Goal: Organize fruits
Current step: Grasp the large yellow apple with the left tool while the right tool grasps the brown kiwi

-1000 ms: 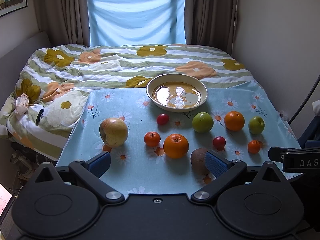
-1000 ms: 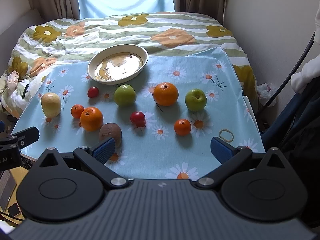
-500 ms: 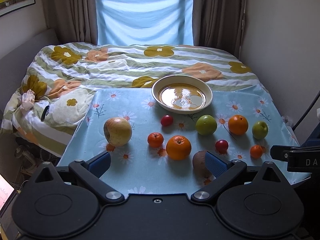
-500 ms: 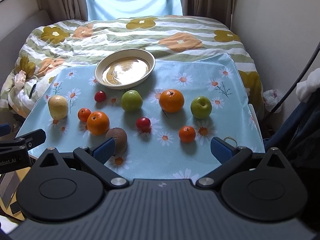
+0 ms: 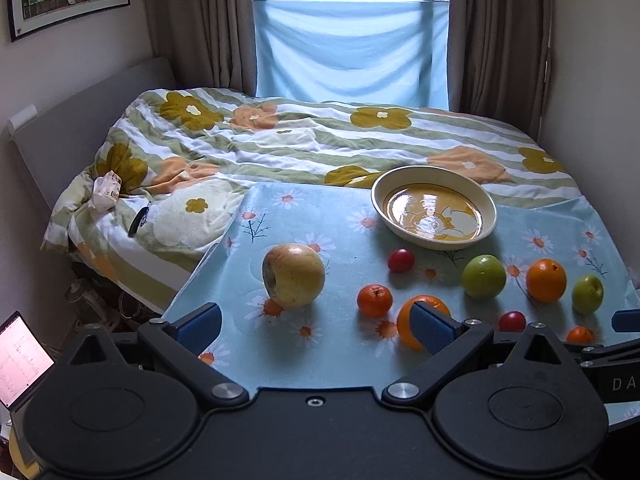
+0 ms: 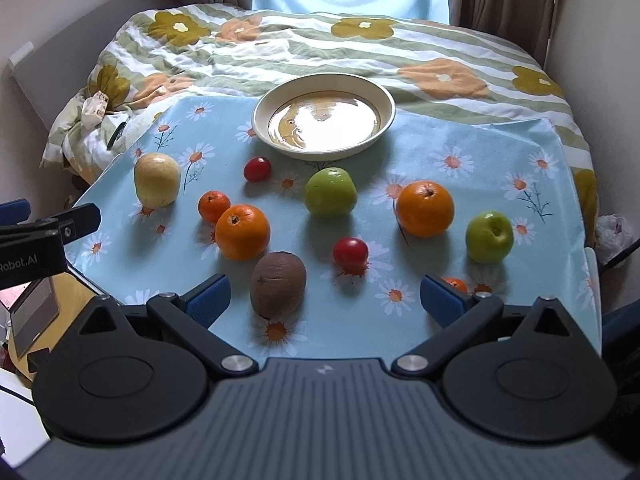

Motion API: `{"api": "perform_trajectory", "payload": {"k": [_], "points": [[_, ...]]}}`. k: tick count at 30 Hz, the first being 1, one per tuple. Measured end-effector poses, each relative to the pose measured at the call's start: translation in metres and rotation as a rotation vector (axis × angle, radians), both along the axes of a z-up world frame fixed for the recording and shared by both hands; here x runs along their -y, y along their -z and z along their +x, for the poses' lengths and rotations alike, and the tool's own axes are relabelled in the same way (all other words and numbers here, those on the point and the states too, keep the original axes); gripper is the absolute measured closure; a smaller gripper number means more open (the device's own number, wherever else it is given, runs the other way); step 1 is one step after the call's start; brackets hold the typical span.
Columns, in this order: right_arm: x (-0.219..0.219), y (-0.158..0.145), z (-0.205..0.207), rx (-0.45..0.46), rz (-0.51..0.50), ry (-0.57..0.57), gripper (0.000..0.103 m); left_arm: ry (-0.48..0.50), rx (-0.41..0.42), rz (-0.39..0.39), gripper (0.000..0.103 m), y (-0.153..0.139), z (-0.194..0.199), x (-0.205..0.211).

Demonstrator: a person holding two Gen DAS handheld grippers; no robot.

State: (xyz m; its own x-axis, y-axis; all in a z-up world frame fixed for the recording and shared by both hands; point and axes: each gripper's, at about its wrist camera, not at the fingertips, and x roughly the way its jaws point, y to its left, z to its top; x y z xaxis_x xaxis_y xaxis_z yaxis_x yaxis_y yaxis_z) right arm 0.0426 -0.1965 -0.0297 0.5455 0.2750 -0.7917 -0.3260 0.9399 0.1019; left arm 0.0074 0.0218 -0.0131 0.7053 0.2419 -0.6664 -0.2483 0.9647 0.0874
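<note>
The left gripper (image 5: 316, 320) is hovering with its blue-padded jaws spread wide and nothing between them, over the near edge of the daisy-printed light-blue cloth (image 5: 340, 360) that carries the fruit. Lined up just ahead of it is the large yellow-russet apple (image 5: 293, 275), lying tilted with its hollow turned toward the left edge. The right gripper (image 6: 324, 296) is likewise gaping and empty, with the brown fuzzy kiwi (image 6: 278, 284) sitting just beyond its pads near the near edge.

None of the fruit is in the shallow cream ceramic bowl (image 6: 384, 98) at the cloth's far edge, so the sorting looks barely begun, and the step in hand appears to be the first approach.

To do it well, the left gripper should probably be closing on the apple's broadest flanks, not its hollow. The small orange mandarin (image 5: 374, 300) and the big orange (image 5: 404, 320) lie near on the right, so a straight, centred advance would avoid nudging them. The cloth lies partly over soft bedding, so round fruit may roll if bumped.
</note>
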Motion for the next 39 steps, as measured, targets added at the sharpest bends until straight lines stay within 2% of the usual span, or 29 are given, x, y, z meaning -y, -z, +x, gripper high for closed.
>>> {"api": "perform_trajectory", "payload": {"k": [6,11,21,29,39], "points": [[-0.017,0.024,0.010,-0.036,0.017,0.039,0.000,0.038,0.005,0.046,0.001,0.018,0.025,-0.021],[-0.033,0.044,0.015,-0.062,0.031,0.102,0.000,0.122,-0.005,0.110,0.001,0.037,0.049,-0.039],[-0.055,0.069,0.026,-0.106,0.001,0.244,0.000,0.317,-0.062,0.171,0.003,0.075,0.095,-0.069],[-0.070,0.079,0.032,-0.137,-0.023,0.338,0.000,0.446,-0.115,0.170,0.008,0.095,0.116,-0.079],[-0.085,0.086,0.037,-0.151,-0.035,0.396,0.000,0.528,-0.156,0.141,0.015,0.108,0.129,-0.089]]}}
